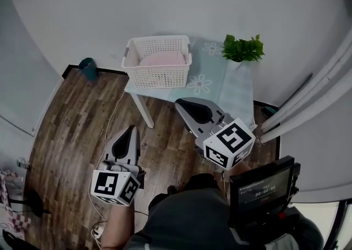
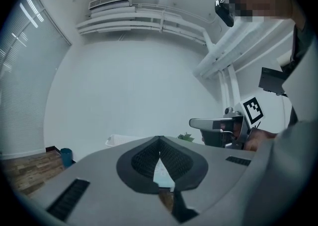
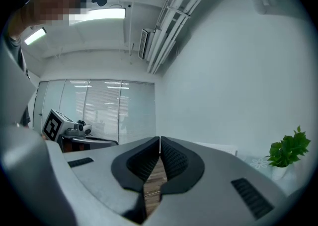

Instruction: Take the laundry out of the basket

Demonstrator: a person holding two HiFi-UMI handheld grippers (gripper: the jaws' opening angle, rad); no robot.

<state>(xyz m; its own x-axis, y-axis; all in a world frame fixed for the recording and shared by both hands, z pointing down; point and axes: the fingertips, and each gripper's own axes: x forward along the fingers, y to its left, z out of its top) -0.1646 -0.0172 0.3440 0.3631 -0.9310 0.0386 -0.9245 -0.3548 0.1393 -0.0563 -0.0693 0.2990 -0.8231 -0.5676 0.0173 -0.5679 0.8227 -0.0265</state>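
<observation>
Pink laundry [image 1: 161, 58], apparently a folded cloth, lies inside the white basket [image 1: 159, 77] at the left end of the pale, flower-printed tabletop [image 1: 223, 87], with a green plant [image 1: 242, 49] at the far right corner. Short of the basket, the left tongs [image 1: 131, 129] hang clenched and empty over the wood floor [image 1: 71, 128]; the right tongs [image 1: 181, 104], likewise clenched on nothing, sit near the tabletop's front edge.
</observation>
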